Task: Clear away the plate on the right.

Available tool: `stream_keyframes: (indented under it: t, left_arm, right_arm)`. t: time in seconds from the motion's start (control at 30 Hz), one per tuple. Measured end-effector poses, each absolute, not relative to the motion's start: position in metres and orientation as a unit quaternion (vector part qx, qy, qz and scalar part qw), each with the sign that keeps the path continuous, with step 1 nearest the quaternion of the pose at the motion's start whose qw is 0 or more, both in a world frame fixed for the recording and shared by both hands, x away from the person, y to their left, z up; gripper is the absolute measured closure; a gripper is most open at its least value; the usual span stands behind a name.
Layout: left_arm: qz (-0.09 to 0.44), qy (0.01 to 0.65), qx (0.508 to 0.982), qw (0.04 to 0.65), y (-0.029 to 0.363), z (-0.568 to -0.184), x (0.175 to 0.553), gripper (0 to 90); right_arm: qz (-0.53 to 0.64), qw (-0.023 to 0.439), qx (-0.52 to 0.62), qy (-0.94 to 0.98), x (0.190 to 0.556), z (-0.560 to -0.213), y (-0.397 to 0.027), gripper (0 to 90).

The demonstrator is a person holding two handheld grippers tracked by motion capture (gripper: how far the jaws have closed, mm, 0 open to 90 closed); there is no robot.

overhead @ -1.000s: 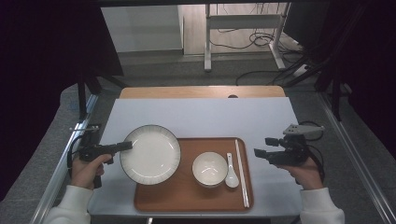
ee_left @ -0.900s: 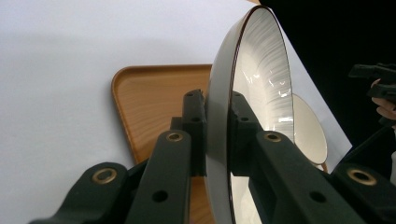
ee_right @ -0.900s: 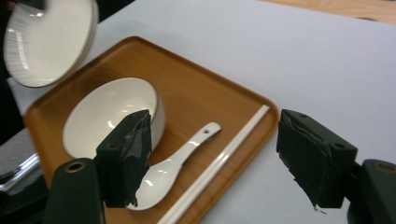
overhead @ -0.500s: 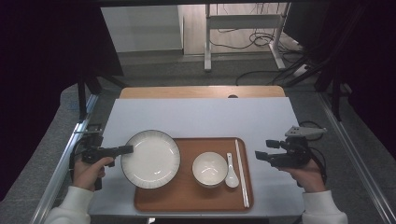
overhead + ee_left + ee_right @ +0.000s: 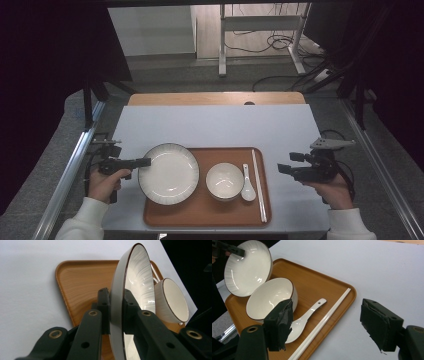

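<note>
Plate (image 5: 168, 173): rim pinched by left tongs (image 5: 144, 162); since a second ago shifted slightly, now over the left end of tray (image 5: 202, 217), apparently being set down.
Right tongs (image 5: 281, 169): wide, holding nothing, beside tray on worktop (image 5: 220, 127).
Bowl (image 5: 225, 181): on tray, untouched.

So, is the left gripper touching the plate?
Touching. In the left gripper view, the left gripper is clamped on the plate rim, one jaw on each side.

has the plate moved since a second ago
Yes. The plate, clamped at its rim by the left gripper, has come nearer the tray's near edge.
</note>
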State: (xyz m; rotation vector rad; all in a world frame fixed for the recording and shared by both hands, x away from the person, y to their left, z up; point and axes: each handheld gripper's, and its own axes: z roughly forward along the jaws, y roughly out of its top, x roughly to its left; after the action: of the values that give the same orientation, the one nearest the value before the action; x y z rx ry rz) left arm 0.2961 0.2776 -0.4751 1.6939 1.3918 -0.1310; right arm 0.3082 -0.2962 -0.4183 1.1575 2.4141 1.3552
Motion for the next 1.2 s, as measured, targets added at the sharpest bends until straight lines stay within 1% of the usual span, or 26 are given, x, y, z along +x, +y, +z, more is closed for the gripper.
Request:
stream_keyframes:
  t: [0.13,0.37,0.47,0.63,0.8,0.93,1.1,1.2]
  left_arm:
    - [-0.054,0.566,0.691,0.446,0.271,-0.481,0.299,80.0]
    - [-0.073,0.571,0.688,0.442,0.265,-0.495,0.303,80.4]
    - [-0.072,0.567,0.696,0.434,0.260,-0.498,0.304,81.4]
    - [-0.054,0.571,0.717,0.397,0.251,-0.506,0.307,83.6]
    - [-0.044,0.568,0.725,0.388,0.248,-0.508,0.308,82.1]
    - [-0.032,0.566,0.743,0.356,0.242,-0.514,0.308,78.0]
    - [-0.021,0.564,0.748,0.349,0.240,-0.515,0.307,76.1]
    - [-0.005,0.561,0.760,0.327,0.238,-0.516,0.306,73.4]
  right_arm:
    - [0.451,0.069,0.385,0.802,0.308,-0.418,-0.295,26.3]
    - [0.442,0.067,0.386,0.807,0.310,-0.422,-0.292,26.1]
    - [0.439,0.063,0.388,0.808,0.311,-0.423,-0.290,26.0]
    - [0.432,0.061,0.385,0.813,0.313,-0.426,-0.285,25.6]
    - [0.427,0.062,0.385,0.816,0.314,-0.428,-0.284,25.4]
    - [0.425,0.059,0.387,0.816,0.315,-0.429,-0.284,25.4]
    - [0.422,0.057,0.383,0.820,0.316,-0.430,-0.283,25.4]
    - [0.421,0.056,0.383,0.820,0.316,-0.431,-0.282,25.3]
